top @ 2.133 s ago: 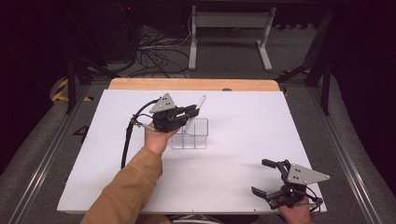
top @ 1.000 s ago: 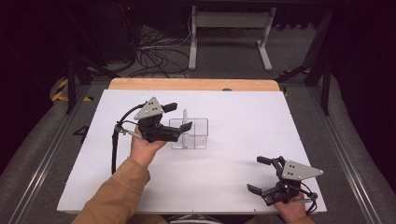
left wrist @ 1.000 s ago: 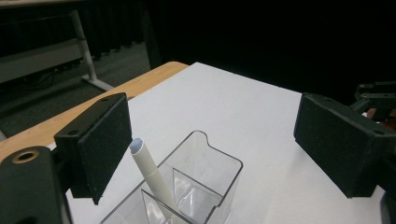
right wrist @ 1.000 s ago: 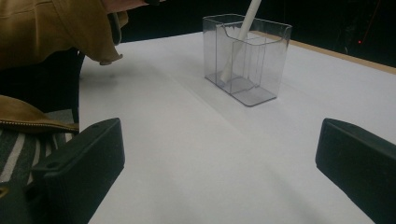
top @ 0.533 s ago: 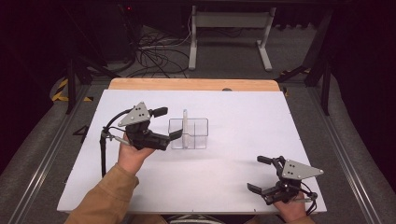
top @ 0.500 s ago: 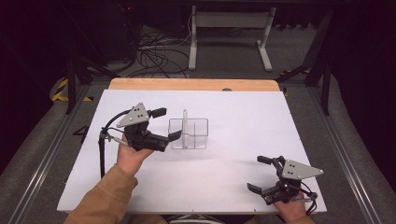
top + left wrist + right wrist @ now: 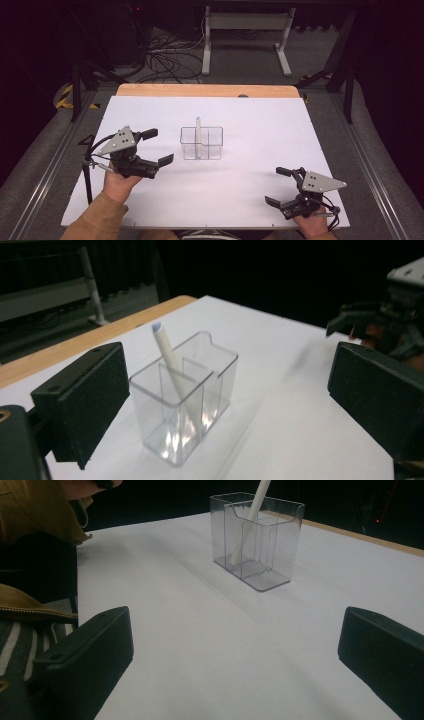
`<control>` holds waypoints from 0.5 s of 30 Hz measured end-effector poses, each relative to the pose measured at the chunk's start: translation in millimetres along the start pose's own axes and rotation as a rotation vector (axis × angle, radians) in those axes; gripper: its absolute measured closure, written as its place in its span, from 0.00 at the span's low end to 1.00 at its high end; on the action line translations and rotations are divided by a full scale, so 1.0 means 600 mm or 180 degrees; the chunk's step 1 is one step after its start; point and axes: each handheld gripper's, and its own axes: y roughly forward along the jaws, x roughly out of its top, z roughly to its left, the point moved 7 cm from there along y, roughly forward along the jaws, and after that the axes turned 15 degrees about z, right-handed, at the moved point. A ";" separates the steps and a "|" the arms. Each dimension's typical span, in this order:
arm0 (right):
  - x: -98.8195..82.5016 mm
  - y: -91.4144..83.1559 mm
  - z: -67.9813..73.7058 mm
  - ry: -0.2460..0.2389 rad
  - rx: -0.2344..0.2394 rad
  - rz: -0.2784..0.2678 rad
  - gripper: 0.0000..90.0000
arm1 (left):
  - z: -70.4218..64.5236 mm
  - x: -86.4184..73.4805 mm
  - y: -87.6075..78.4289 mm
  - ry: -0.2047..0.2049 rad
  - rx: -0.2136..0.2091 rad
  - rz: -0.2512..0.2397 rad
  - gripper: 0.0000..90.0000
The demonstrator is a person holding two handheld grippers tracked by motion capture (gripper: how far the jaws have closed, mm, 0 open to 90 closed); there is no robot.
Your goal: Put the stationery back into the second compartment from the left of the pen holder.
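A clear plastic organizer box [image 7: 201, 144] with inner dividers stands mid-table, also seen in the left gripper view [image 7: 186, 405] and the right gripper view [image 7: 260, 540]. A white pen [image 7: 198, 135] leans inside it [image 7: 170, 360] [image 7: 250, 517]. My left gripper [image 7: 157, 146] is open and empty, a short way left of the box. My right gripper [image 7: 278, 186] is open and empty near the front right edge, far from the box. The right gripper also appears at the upper right of the left gripper view [image 7: 385, 320].
The white table surface [image 7: 260, 130] has a wooden strip [image 7: 207, 90] along its far edge. Cables and a desk frame [image 7: 245, 30] lie on the floor beyond. A mustard sleeve [image 7: 97, 220] comes in at the front left.
My left gripper has let go of the pen in the box and drawn back left toward the person, open. The right gripper has stayed nearly still.
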 end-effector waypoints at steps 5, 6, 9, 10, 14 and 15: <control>-0.001 0.002 0.001 0.0011 0.0011 0.0015 0.02 | -0.004 -0.034 -0.010 -0.0064 -0.0003 -0.0002 0.06; -0.001 0.002 0.001 0.0010 0.0009 0.0016 0.02 | -0.005 -0.041 -0.012 -0.0060 0.0003 0.0005 0.06; -0.001 0.001 0.001 0.0012 0.0001 0.0021 0.02 | -0.006 -0.062 -0.016 -0.0015 0.0075 0.0025 0.06; -0.001 0.001 0.001 0.0014 0.0000 0.0019 0.02 | -0.005 -0.070 -0.017 -0.0035 0.0078 0.0041 0.06; -0.002 0.001 0.001 0.0020 0.0001 0.0024 0.02 | 0.000 -0.100 -0.022 -0.0081 0.0134 0.0072 0.06; -0.002 0.001 0.001 0.0020 0.0000 0.0025 0.02 | 0.001 -0.107 -0.023 -0.0089 0.0139 0.0090 0.06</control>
